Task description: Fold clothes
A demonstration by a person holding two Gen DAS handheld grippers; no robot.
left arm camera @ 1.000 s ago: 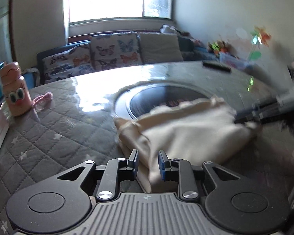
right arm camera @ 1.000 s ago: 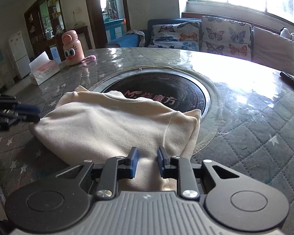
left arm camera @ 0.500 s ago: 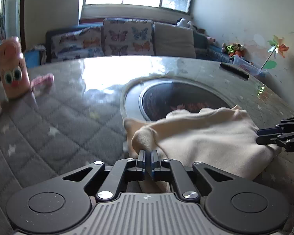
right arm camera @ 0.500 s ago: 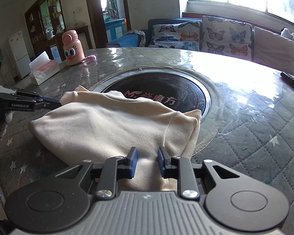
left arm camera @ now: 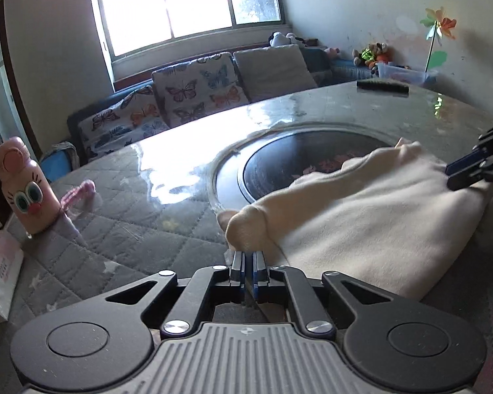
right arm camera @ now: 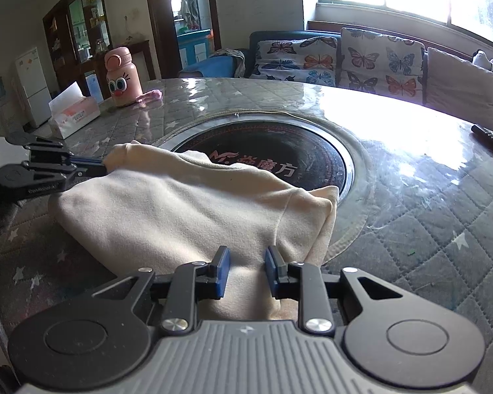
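A cream garment (left arm camera: pixel 378 216) lies folded over on the quilted table top, partly across the dark round inset (left arm camera: pixel 299 161). My left gripper (left arm camera: pixel 249 259) is shut on the garment's near corner, which bulges just beyond the tips. From the right wrist view the same left gripper (right arm camera: pixel 103 166) pinches the far-left corner of the garment (right arm camera: pixel 180 210). My right gripper (right arm camera: pixel 246 264) is shut on a thick fold at the opposite edge, cloth filling the gap between its pads. The left wrist view catches my right gripper (left arm camera: pixel 452 177) at its right edge.
A pink cartoon bottle (right arm camera: pixel 123 78), a tissue box (right arm camera: pixel 74 115) and a small pink cloth (right arm camera: pixel 148 96) stand at the table's far left. A black remote (right arm camera: pixel 491 139) lies at the right rim. A sofa with butterfly cushions (left arm camera: pixel 197 95) runs behind the table.
My left gripper's jaws closed onto the garment's corner, and it shifted and rolled a little. The right gripper and its fold stayed still.
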